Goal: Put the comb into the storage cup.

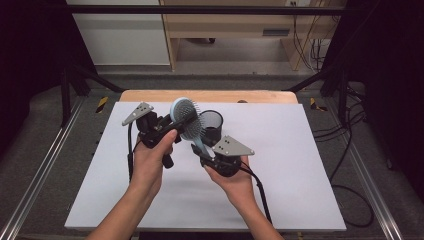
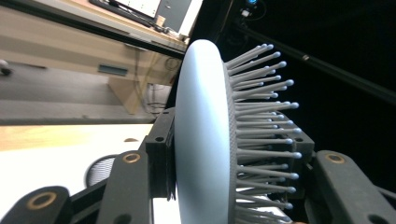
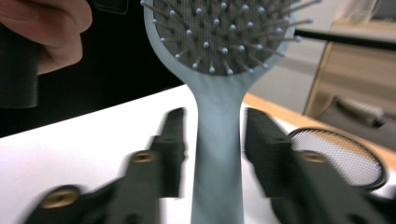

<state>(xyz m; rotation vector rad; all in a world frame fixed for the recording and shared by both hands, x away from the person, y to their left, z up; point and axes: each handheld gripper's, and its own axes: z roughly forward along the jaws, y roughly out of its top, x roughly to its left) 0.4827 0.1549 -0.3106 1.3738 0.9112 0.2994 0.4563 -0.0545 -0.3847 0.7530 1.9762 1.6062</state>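
hairbrush (image 1: pixel 186 117) | held in the air at frame centre, above the mesh cup (image 1: pixel 212 125) | left gripper (image 1: pixel 172 125) clamped on its head | right gripper (image 3: pixel 212 140) released, jaws clear of the handle | risk: brush pivots or slips in a one-sided grip across soft bristles

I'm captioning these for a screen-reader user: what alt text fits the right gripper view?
A pale blue plastic hairbrush stands upright, its handle between the right gripper's open black jaws, neither touching it. A black mesh cup sits on the white table at right.
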